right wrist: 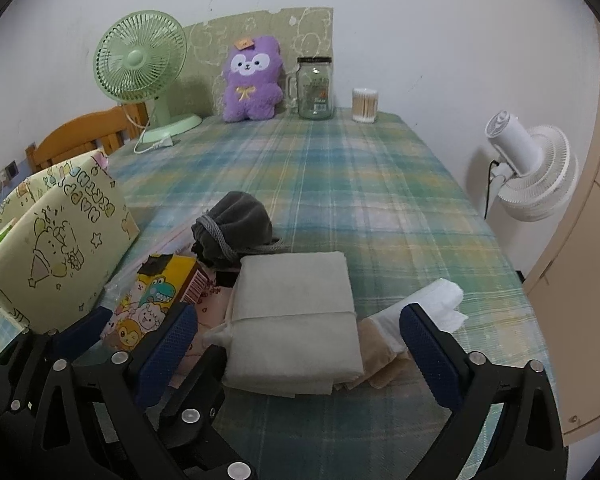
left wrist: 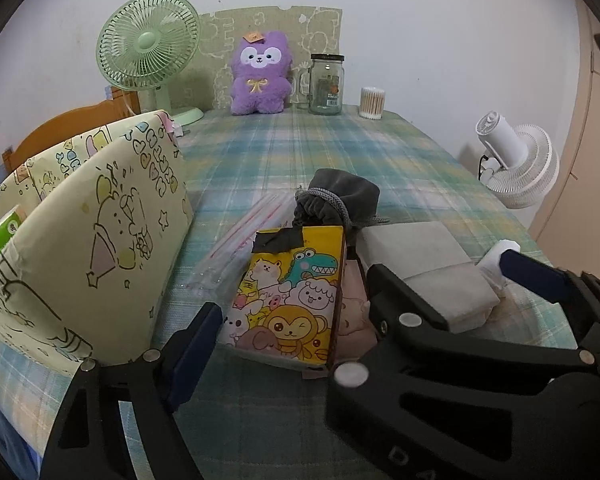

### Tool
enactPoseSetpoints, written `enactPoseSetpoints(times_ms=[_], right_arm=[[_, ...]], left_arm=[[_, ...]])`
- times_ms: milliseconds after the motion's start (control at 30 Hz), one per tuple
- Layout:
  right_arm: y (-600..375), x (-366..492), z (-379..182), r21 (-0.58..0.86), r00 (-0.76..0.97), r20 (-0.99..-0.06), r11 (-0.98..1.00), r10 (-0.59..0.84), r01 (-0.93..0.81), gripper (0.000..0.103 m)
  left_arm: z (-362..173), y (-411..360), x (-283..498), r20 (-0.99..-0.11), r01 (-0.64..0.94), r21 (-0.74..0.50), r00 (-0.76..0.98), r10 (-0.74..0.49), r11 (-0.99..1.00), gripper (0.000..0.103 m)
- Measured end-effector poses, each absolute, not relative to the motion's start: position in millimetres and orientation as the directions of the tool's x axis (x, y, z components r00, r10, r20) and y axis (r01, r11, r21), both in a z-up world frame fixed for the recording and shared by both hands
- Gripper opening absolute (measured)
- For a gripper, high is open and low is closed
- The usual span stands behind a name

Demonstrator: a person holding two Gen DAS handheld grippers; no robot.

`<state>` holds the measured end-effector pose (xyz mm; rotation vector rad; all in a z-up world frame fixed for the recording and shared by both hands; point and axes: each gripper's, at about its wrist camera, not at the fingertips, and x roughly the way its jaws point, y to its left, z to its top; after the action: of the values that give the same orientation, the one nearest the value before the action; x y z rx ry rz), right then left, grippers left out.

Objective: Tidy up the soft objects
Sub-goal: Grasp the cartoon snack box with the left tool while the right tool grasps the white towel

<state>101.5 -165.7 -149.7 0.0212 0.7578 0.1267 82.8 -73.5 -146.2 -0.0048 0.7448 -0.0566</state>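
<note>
The folded gray cloth (right wrist: pixel 296 316) lies on the table (right wrist: pixel 340 184) straight ahead between the wide-open fingers of the right hand-held gripper (right wrist: pixel 300 332), nearer than the equally wide left hand-held gripper (left wrist: pixel 296 320).

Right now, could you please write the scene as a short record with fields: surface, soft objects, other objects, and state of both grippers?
surface: plaid tablecloth
soft objects: folded grey cloth; grey drawstring pouch; white rolled cloth; purple plush toy
other objects: cartoon box; glass jar; green fan
storage: patterned fabric bin, at left
left gripper: open, around cartoon box
right gripper: open, around folded grey cloth
</note>
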Motion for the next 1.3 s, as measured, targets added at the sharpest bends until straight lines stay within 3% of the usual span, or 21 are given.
enactPoseSetpoints(times_ms=[267,433,533,567,600,833,1300], right_arm=[[-168,110,-159,0.084,0.676,-0.724,0.991,0.135,-0.108,0.068],[-168,110,-160,0.098,0.671,-0.726,0.989,0.15,-0.115,0.062],[-168,109,-160,0.103,0.674,-0.723,0.988,0.156,-0.118,0.06],[-169,108,-159,0.107,0.676,-0.719,0.987,0.16,-0.12,0.054],[-168,107,-159,0.102,0.682,-0.715,0.988,0.154,-0.117,0.052],[-170,103,-155,0.098,0.689,-0.708,0.988,0.152,-0.117,0.045],[-173,95,-147,0.116,0.702,-0.694,0.987,0.159,-0.109,0.032]], left_arm=[[-152,-77,89,-0.7,0.061,-0.031,0.711,-0.066,0.998,0.088],[-152,-77,90,-0.703,0.075,-0.037,0.707,-0.08,0.996,0.089],[-151,-78,89,-0.7,0.094,-0.043,0.707,-0.097,0.995,0.085],[-151,-78,88,-0.702,0.096,-0.045,0.705,-0.1,0.994,0.076],[-151,-78,88,-0.701,0.099,-0.044,0.706,-0.102,0.994,0.074],[-148,-81,86,-0.696,0.129,-0.046,0.707,-0.125,0.991,0.055],[-139,-83,77,-0.676,0.133,-0.028,0.728,-0.117,0.991,0.051]])
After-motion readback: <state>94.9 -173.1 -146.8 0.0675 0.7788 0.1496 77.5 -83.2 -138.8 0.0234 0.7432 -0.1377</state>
